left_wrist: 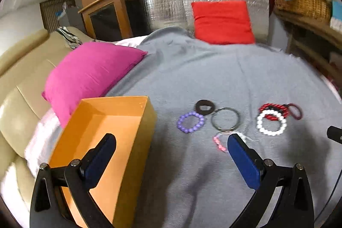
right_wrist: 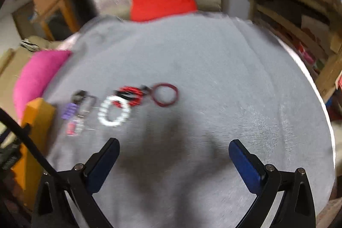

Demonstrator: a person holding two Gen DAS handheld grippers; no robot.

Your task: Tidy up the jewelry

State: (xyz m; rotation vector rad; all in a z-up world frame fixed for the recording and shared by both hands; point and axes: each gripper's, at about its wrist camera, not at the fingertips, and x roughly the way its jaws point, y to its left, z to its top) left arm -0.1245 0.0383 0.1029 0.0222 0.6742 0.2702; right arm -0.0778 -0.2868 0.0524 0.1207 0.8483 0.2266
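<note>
Left tool (left_wrist: 172, 142) and right tool (right_wrist: 174, 147) both hover, blue pads spread wide.

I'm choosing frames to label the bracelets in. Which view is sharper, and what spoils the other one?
Left wrist view: fairly sharp; the purple bead bracelet and white bead bracelet read bead by bead. Right wrist view: motion blur smears the jewelry, with a dark shadow on the grey blanket. Both show fisheye bending.

left gripper (left_wrist: 172, 143): 2 black fingers, blue pads (left_wrist: 243, 164), curved black arms, silver screws at the pivots | right gripper (right_wrist: 174, 149): same build, 2 black fingers, blue pads (right_wrist: 245, 166), silver screws, triangular cut-outs in the arms | black cable (right_wrist: 32, 142) crossing left of its left finger
</note>
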